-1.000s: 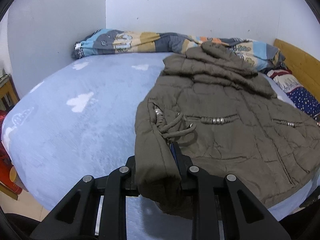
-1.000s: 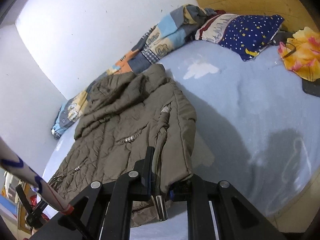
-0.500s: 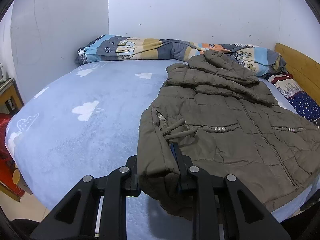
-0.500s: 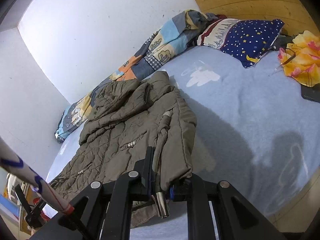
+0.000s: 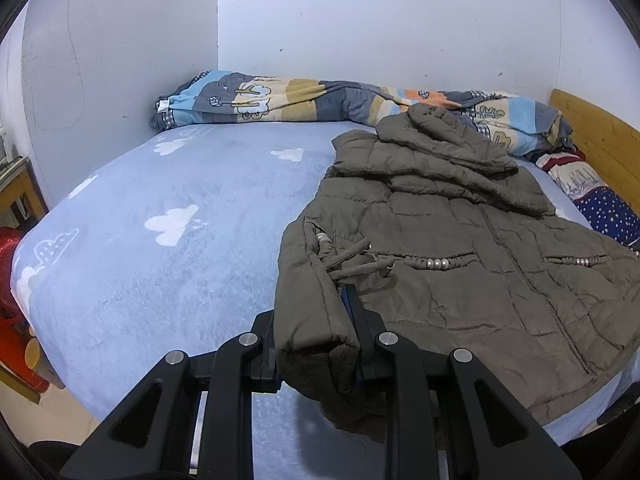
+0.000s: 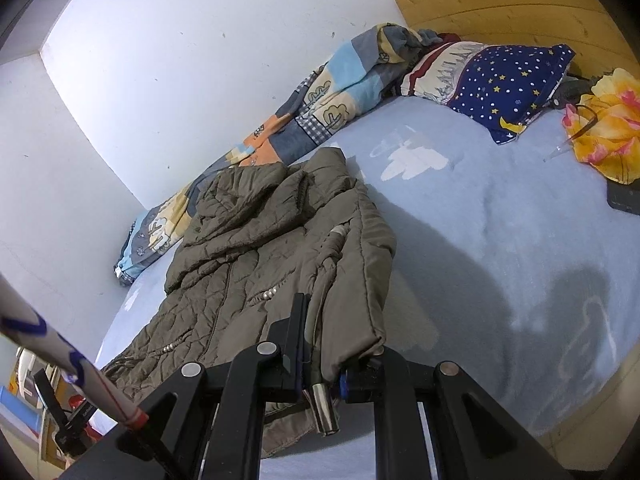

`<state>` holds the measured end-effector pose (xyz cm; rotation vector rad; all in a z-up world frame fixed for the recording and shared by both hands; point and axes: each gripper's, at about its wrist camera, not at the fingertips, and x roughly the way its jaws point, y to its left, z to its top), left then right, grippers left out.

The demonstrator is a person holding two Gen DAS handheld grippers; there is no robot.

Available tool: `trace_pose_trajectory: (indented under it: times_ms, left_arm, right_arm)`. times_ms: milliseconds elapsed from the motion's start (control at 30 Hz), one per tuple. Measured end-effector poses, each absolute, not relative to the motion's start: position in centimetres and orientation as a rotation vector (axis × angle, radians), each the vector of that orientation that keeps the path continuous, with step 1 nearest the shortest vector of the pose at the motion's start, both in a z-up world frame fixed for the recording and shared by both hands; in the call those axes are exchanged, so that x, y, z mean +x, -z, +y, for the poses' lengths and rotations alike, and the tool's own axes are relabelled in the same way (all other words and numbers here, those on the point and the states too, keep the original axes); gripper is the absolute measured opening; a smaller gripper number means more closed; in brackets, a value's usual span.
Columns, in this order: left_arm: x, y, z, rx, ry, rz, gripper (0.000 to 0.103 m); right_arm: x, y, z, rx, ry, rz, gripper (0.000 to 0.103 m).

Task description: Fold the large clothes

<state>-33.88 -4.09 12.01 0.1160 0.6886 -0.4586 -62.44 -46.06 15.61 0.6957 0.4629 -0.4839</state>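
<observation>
An olive-brown quilted jacket (image 5: 460, 248) lies on the light blue bed, hood toward the far wall. Both sides are folded inward. My left gripper (image 5: 316, 320) is shut on the jacket's lower left corner and holds it slightly above the bed. My right gripper (image 6: 320, 336) is shut on the lower right corner of the same jacket (image 6: 256, 264). A metal cord end (image 6: 324, 408) dangles below the right gripper. The fingertips are hidden in the fabric.
A rolled patchwork quilt (image 5: 320, 100) lies along the far wall. A starry blue pillow (image 6: 508, 84) and a yellow floral cloth (image 6: 608, 136) lie by the wooden headboard (image 6: 500, 4). A dark phone (image 6: 624, 196) lies at the right. The bed edge (image 5: 60, 368) is near.
Both grippers have lifted and tilted up, keeping hold of the jacket's lower corners. The jacket's hem has risen a little off the bed; more wall is in view.
</observation>
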Motion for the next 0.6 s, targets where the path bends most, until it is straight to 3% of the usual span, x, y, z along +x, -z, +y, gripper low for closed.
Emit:
trace_pose_trajectory:
  times_ms: [600]
  left_arm:
    - [-33.1, -14.3, -2.9, 0.069, 0.472, 0.67, 0.023]
  right_arm:
    - [-62.7, -18.1, -45.9, 0.684, 0.447, 0.434, 0.012]
